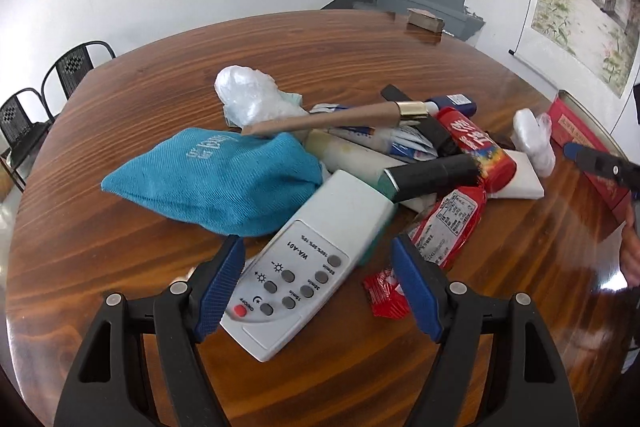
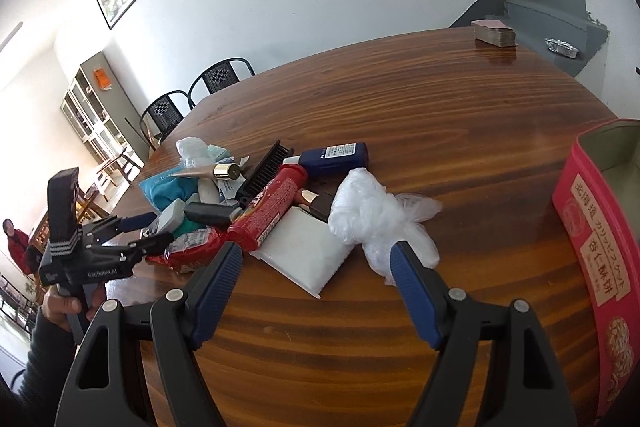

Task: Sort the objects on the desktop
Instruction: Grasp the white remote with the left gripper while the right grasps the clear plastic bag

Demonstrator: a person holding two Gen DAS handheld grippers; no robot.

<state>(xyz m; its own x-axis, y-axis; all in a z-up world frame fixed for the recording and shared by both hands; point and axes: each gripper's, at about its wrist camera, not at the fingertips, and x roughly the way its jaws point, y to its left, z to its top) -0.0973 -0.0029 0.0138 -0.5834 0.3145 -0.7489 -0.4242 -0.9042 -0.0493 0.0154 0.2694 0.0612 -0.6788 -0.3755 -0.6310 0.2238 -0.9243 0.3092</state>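
Wooden table [image 2: 400, 99] bare beyond pile, left gripper [image 1: 318, 263] jaws wide astride remote [image 1: 308, 263], right gripper [image 2: 316, 263] jaws wide, empty

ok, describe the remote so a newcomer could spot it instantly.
On the wooden table, look at the near edge of the clutter pile, just right of the teal cloth pouch. The remote control lies flat there: the only white slab with grey round buttons and one red button.
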